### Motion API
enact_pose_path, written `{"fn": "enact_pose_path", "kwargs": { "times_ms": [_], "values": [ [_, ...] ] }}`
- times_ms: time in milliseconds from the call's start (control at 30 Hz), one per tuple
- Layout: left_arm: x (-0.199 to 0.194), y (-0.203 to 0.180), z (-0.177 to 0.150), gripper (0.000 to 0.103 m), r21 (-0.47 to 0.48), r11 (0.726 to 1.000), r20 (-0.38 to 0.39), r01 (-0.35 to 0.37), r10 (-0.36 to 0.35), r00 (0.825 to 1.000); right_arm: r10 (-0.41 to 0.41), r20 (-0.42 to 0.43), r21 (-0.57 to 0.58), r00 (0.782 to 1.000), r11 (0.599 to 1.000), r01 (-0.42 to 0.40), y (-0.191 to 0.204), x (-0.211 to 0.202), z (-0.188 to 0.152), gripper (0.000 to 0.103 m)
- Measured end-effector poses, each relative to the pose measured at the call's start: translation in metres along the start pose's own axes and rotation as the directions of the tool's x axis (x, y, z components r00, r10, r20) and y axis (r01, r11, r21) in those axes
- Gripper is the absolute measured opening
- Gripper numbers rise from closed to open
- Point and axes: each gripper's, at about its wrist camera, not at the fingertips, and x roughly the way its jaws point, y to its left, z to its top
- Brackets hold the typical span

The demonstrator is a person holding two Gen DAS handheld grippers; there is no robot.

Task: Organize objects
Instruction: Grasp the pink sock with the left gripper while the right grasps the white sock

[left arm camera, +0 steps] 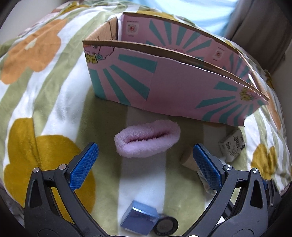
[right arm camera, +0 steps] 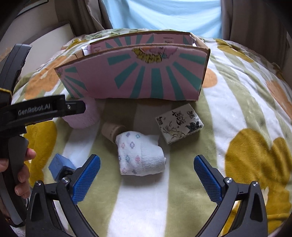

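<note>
A pink cardboard box with teal rays (left arm camera: pixel 164 87) (right arm camera: pixel 138 80) stands open on a flowered blanket. In front of it lie a fluffy pink sock roll (left arm camera: pixel 147 140) (right arm camera: pixel 85 118), a white patterned sock roll (right arm camera: pixel 140 155), a brown paper cup on its side (left arm camera: pixel 187 156) (right arm camera: pixel 112 131), a white box with ink drawings (left arm camera: pixel 232 145) (right arm camera: pixel 179 124), a blue cube (left arm camera: pixel 138 218) (right arm camera: pixel 59 165) and a small round disc (left arm camera: pixel 165 227). My left gripper (left arm camera: pixel 146 164) is open, just short of the pink sock. My right gripper (right arm camera: pixel 147 178) is open, just short of the white sock.
The blanket (right arm camera: pixel 246 127) with orange and mustard flowers covers a soft, rounded surface. A person in a light blue top (right arm camera: pixel 164 14) sits behind the box. The left gripper's body (right arm camera: pixel 21 116) and the hand holding it fill the left of the right wrist view.
</note>
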Motion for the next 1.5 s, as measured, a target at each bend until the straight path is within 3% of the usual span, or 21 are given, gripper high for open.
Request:
{"fn": "enact_pose_path", "kwargs": {
  "times_ms": [267, 533, 700, 900, 1100, 1500],
  "values": [
    [0.022, 0.001, 0.006, 0.102, -0.032, 0.999, -0.036, -0.009, 0.008, 0.999, -0.014, -0.019, 0.001, 1.000, 1.000, 0.014, 0.006, 0.013, -0.006, 0.102],
    [0.036, 0.004, 0.007, 0.093, -0.058, 0.998, -0.063, -0.015, 0.011, 0.998, 0.002, -0.050, 0.027, 0.999, 1.000, 0.000, 0.008, 0.026, -0.007, 0.087],
    [0.042, 0.001, 0.006, 0.071, -0.052, 0.999, -0.076, -0.008, 0.004, 0.997, 0.027, -0.061, 0.049, 0.998, 0.998, -0.024, 0.007, 0.030, -0.006, 0.065],
    [0.039, -0.001, 0.007, 0.052, -0.036, 0.999, -0.050, -0.001, -0.001, 0.999, 0.027, -0.039, 0.069, 0.999, 0.997, -0.024, 0.001, 0.027, -0.007, 0.052],
    [0.033, 0.000, 0.008, 0.042, -0.039, 0.999, -0.040, 0.022, -0.024, 0.999, 0.015, -0.015, 0.057, 1.000, 0.998, -0.014, 0.001, 0.020, -0.006, 0.049],
    [-0.016, -0.003, 0.014, 0.041, -0.014, 0.997, 0.054, 0.075, -0.074, 0.996, 0.021, 0.029, 0.075, 0.999, 0.997, -0.023, -0.007, -0.002, -0.002, 0.048]
  ]
}}
